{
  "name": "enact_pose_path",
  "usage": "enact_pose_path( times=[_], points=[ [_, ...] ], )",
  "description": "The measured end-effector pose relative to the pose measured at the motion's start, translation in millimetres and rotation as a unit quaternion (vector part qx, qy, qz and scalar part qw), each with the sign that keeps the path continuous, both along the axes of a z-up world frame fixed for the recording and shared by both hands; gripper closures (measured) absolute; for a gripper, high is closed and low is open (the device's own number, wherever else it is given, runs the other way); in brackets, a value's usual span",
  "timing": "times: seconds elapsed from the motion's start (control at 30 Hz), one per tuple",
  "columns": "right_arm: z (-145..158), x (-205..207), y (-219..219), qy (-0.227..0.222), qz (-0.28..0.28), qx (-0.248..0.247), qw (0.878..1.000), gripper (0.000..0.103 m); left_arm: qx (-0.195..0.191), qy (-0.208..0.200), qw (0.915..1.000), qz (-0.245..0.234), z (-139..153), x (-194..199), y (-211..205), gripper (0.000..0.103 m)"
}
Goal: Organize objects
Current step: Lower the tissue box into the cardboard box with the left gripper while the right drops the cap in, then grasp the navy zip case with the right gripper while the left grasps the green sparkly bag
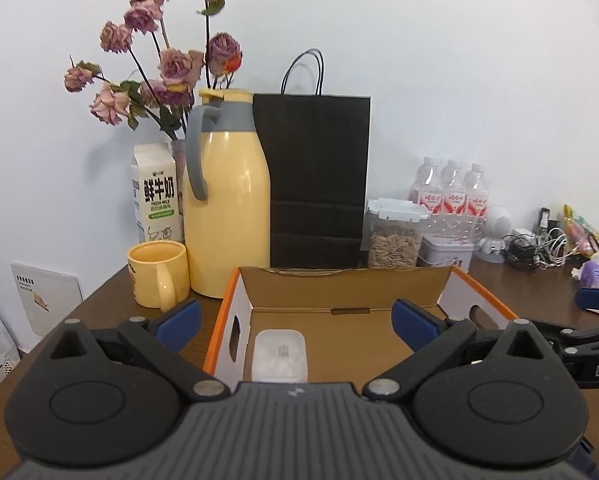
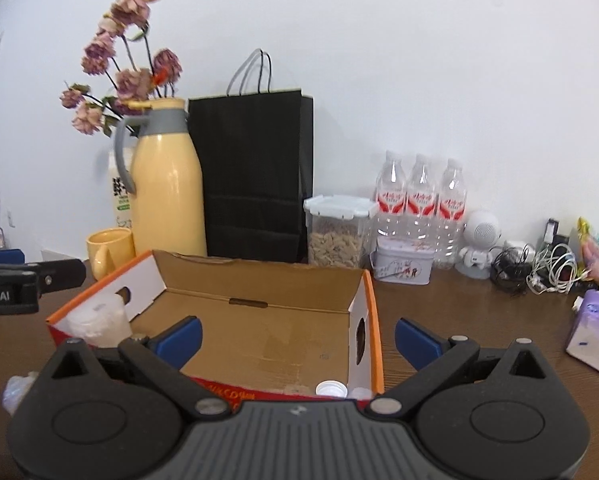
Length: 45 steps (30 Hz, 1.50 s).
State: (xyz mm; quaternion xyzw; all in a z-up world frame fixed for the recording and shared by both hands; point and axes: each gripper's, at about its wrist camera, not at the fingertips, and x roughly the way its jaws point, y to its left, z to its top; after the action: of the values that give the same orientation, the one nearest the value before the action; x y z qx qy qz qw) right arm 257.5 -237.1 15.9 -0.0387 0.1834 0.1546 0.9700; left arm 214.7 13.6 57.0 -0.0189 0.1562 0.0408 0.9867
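An open cardboard box with orange rims [image 1: 451, 280] [image 2: 373, 308] sits on the brown table. A white lidded container [image 1: 280, 355] lies inside it at the left; in the right wrist view it shows at the box's left end [image 2: 99, 320]. A white bottle cap [image 2: 331, 389] shows at the box's near right corner. My left gripper [image 1: 297, 322] is open and empty above the box's near edge. My right gripper [image 2: 297, 338] is open and empty above the box's near right part. The right gripper also appears at the right edge of the left wrist view [image 1: 591, 332].
Behind the box stand a yellow mug [image 1: 159, 272], a yellow thermos jug [image 1: 227, 200], a milk carton [image 1: 155, 196], a black paper bag [image 1: 319, 176], a seed jar [image 1: 395, 236], a tin [image 2: 405, 265], water bottles [image 2: 419, 200], tangled cables [image 2: 547, 272] and a tissue pack [image 2: 597, 328].
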Motion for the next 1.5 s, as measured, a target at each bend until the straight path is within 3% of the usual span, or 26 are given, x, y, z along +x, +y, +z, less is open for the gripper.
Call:
enact_pose_path(
  times=[0.4, 0.83, 1.17, 1.5],
  points=[
    [-6.3, -65.9, -21.4, 0.020, -0.005, -0.006, 1.000, 0.000, 0.024, -0.005, 0.9997, 0.009, 10.2, -59.3, 11.0, 0.000],
    [-45.5, -112.3, -39.5, 0.086, -0.014, -0.025, 0.996, 0.000, 0.027, 0.043, 0.9980, 0.038, -19.4, -110.2, 33.1, 0.000],
    [-83.6, -101.1, -40.3, 0.149, -0.020, -0.027, 0.988, 0.001, 0.018, 0.091, 0.9944, 0.051, -48.8, -124.8, 45.6, 0.000],
    [-96.3, -83.9, -36.5, 0.170, -0.020, -0.023, 0.985, 0.013, 0.009, 0.109, 0.9925, 0.056, -60.7, -124.9, 52.0, 0.000]
  ],
)
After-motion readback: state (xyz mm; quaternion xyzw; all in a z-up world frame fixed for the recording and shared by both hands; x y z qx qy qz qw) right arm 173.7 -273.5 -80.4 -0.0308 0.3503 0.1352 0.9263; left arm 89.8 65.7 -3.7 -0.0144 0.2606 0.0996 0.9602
